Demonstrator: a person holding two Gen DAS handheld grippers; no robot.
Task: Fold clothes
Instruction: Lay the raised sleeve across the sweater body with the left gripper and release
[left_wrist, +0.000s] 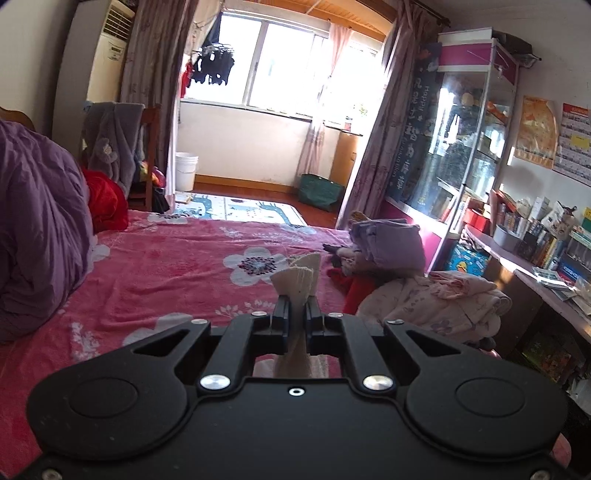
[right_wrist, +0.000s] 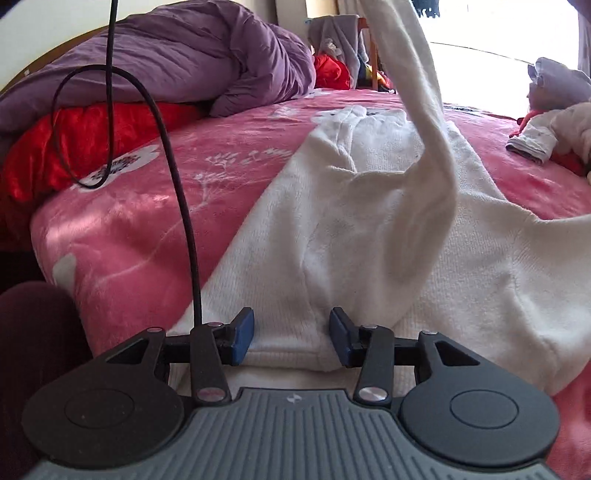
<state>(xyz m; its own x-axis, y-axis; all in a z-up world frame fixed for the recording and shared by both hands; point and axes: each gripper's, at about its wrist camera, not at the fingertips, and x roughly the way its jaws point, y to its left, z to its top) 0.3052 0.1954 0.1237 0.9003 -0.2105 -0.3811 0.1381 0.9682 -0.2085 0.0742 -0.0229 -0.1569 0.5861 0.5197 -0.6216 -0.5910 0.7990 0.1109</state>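
On pink bed (right_wrist: 129, 229), white sweater (right_wrist: 369, 229) lies long way, running away from wide-apart right fingers (right_wrist: 291, 338). Left fingers (left_wrist: 296, 312) pinch sleeve (left_wrist: 299, 275), lifted up.

Daylit from overexposed window (left_wrist: 280, 62); glare washing right-wrist view's upper right; strong fisheye bending, dark corner vignetting; sharp overall.

Left gripper (left_wrist: 296, 308): my jaws clamped on a bunched cream cuff (left_wrist: 300, 275), held above the bed.
Bedspread (left_wrist: 166, 273): pink, white flowers.
Quilt (left_wrist: 37, 221): purple, heaped far left.
Clothes pile (left_wrist: 424, 299): pale, right edge of bed.
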